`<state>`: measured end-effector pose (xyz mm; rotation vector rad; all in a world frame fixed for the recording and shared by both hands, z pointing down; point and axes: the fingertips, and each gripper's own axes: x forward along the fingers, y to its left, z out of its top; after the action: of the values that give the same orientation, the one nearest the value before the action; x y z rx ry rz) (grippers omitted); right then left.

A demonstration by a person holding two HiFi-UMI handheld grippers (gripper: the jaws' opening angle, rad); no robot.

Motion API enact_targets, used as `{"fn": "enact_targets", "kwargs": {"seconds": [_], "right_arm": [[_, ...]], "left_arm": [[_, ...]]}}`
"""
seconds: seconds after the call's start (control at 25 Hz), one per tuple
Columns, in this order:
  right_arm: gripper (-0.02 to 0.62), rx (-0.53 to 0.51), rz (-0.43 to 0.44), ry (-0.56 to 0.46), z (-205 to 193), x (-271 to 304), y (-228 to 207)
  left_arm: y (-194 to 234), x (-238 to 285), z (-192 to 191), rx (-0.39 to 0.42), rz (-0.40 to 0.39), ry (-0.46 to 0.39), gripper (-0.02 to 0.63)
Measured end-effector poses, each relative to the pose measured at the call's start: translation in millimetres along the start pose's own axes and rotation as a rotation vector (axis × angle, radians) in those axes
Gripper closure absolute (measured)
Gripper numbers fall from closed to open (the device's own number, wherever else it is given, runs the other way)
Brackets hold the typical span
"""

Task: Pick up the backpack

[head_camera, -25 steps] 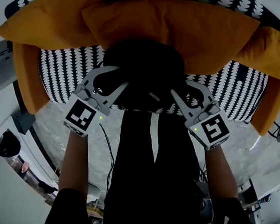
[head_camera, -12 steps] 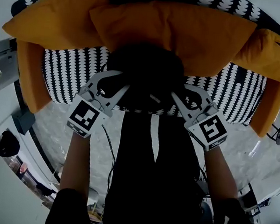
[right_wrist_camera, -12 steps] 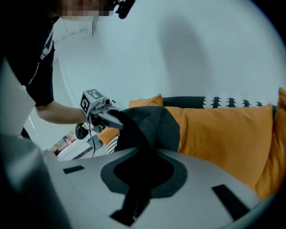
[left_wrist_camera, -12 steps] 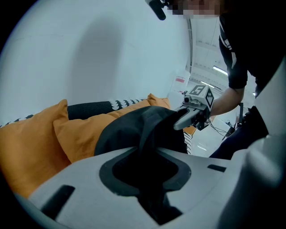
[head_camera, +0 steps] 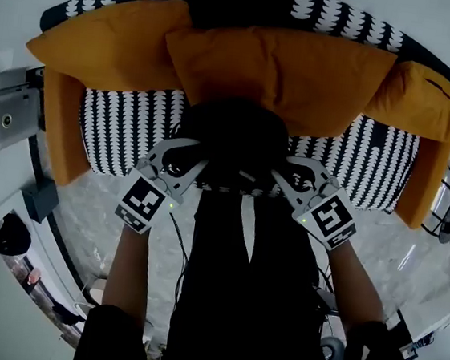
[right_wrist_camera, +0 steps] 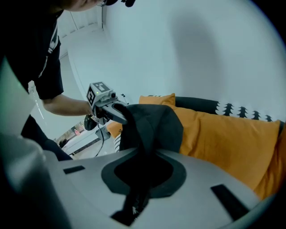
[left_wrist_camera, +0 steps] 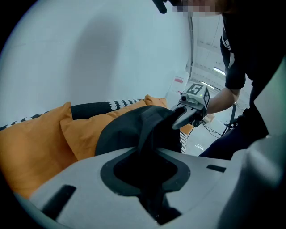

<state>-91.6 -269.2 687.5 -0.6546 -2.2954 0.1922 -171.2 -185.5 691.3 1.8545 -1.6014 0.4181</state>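
Note:
A black backpack (head_camera: 232,132) sits at the front of the patterned sofa seat (head_camera: 118,127), between my two grippers. My left gripper (head_camera: 193,162) holds it from the left and my right gripper (head_camera: 281,173) from the right. In the left gripper view a black strap (left_wrist_camera: 149,134) of the backpack (left_wrist_camera: 120,132) runs down between the jaws of the left gripper (left_wrist_camera: 149,154), which have just been closing and now pinch it. The right gripper view shows the same: a strap (right_wrist_camera: 145,134) caught in the right gripper (right_wrist_camera: 144,156), whose jaws have also just been closing.
Orange cushions (head_camera: 286,69) line the sofa back, and orange covers hang over both arms (head_camera: 58,124). A grey device (head_camera: 6,118) stands left of the sofa. Pale marble floor (head_camera: 92,208) with cables lies in front. My own dark clothing fills the lower middle.
Both grippers have drawn back and up from the sofa together, with the backpack between them. Their jaws have narrowed on the straps. The sofa now sits lower in the head view.

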Motion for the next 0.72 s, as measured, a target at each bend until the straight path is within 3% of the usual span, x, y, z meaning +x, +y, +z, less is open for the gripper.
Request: {"fn": "enact_targets", "kwargs": {"seconds": [0.48, 0.72], "right_arm": [[0.557, -0.037, 0.005, 0.023, 23.2, -26.1, 36.0], [0.557, -0.07, -0.017, 0.004, 50.5, -51.4, 44.1]], "left_arm": [[-38.9, -40.8, 1.8, -0.042, -0.026, 0.003, 0.545], [-53.0, -59.5, 24.6, -0.05, -0.02, -0.041, 0.554]]}}
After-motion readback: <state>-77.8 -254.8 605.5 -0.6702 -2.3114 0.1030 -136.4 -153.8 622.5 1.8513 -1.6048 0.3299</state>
